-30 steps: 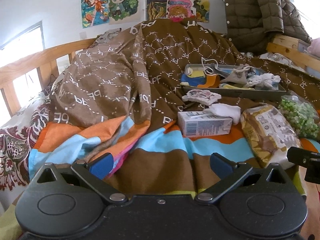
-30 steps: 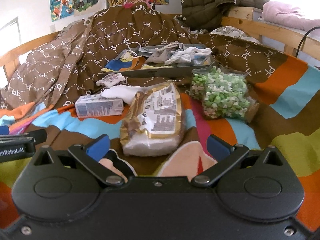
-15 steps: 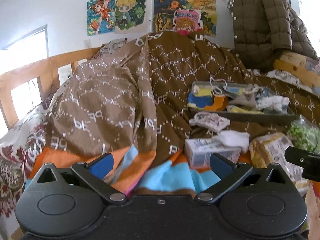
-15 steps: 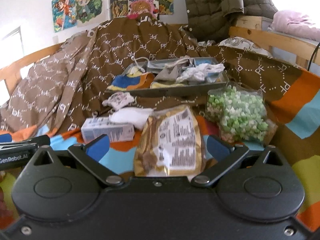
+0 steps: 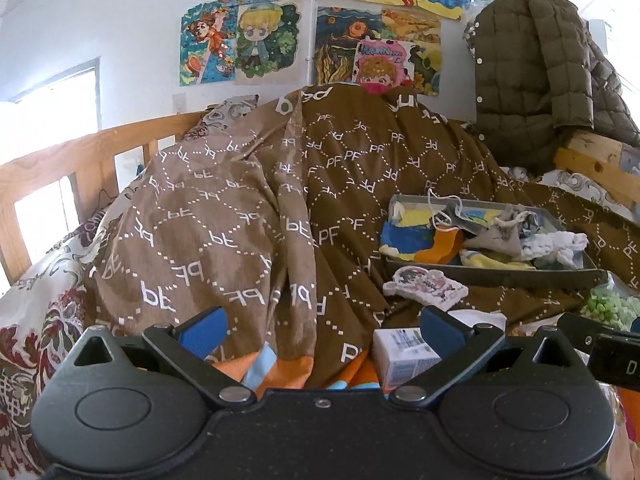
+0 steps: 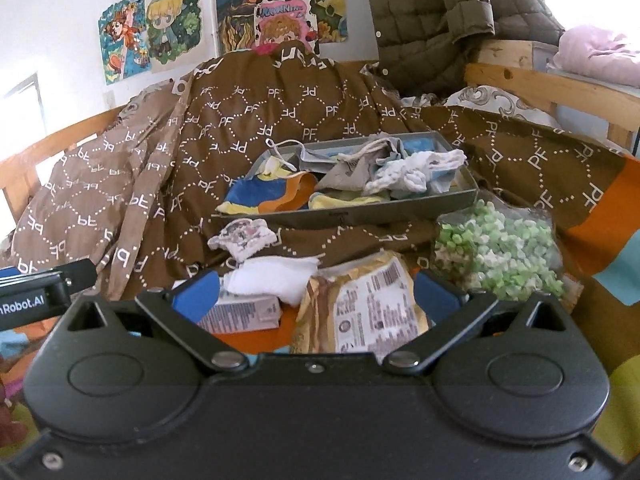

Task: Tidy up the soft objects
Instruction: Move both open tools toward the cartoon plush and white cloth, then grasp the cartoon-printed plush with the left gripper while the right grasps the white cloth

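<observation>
1. Soft cloth pieces [image 6: 384, 176] lie heaped in a shallow grey tray [image 6: 360, 210] on the bed, a blue, yellow and orange piece [image 6: 264, 192] spilling over its near left rim.
2. Just in front of the tray sits a small printed plush piece [image 6: 244, 238], and nearer still a white folded cloth [image 6: 276, 282] rests on top of a small carton [image 6: 244, 314].
3. A gold-and-white packet [image 6: 368, 304] lies just right of the carton, with a clear bag of green and white bits [image 6: 500, 256] beside it, below the tray's right corner.
4. A brown patterned quilt [image 5: 224, 232] is bunched high on the left, rising well above the tray.
5. A wooden bed rail [image 5: 60, 160] bounds the left side; a quilted olive jacket [image 6: 448, 20] hangs behind the tray.
6. Striped bedding to the right of the green bag lies flat and bare.
7. The right gripper [image 6: 316, 296] is spread wide and empty, low over the carton and packet.
8. The left gripper [image 5: 320, 328] is equally wide and empty, facing the quilt's slope, the carton near its right finger.
</observation>
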`<state>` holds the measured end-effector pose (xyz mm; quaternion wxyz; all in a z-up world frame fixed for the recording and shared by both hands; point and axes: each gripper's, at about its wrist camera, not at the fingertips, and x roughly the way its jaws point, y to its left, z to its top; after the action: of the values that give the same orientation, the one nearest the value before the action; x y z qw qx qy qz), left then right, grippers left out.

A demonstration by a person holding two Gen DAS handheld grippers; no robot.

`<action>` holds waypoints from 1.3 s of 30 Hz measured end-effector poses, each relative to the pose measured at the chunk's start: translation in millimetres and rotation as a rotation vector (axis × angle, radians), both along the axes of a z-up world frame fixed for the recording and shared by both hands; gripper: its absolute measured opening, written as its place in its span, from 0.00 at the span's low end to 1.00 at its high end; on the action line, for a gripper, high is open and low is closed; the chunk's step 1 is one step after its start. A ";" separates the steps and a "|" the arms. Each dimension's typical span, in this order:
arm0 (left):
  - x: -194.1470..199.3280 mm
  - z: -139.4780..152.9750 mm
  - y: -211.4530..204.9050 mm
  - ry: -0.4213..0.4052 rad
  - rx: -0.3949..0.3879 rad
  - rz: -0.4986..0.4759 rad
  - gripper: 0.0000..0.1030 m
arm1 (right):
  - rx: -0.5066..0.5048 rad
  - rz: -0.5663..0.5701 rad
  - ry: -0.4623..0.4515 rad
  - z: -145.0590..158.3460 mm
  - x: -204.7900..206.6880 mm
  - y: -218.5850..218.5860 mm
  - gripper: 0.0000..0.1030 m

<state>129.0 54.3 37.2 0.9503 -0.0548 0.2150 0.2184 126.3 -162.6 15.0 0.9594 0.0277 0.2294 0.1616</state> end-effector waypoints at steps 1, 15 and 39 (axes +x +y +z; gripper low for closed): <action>0.5 0.2 0.8 -0.001 0.001 0.000 0.99 | 0.002 0.000 -0.002 0.8 1.6 1.5 0.99; 23.0 3.3 15.5 -0.007 -0.004 -0.007 0.99 | 0.007 0.007 -0.011 1.4 20.3 12.9 0.99; 165.2 -40.7 57.1 0.127 -0.199 -0.303 0.99 | -0.101 0.208 0.111 -38.8 120.2 68.3 0.99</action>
<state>294.2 111.4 -3.5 0.9468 -0.1016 0.3007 0.0534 246.6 -94.3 -23.8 0.9235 -0.0356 0.2918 0.2465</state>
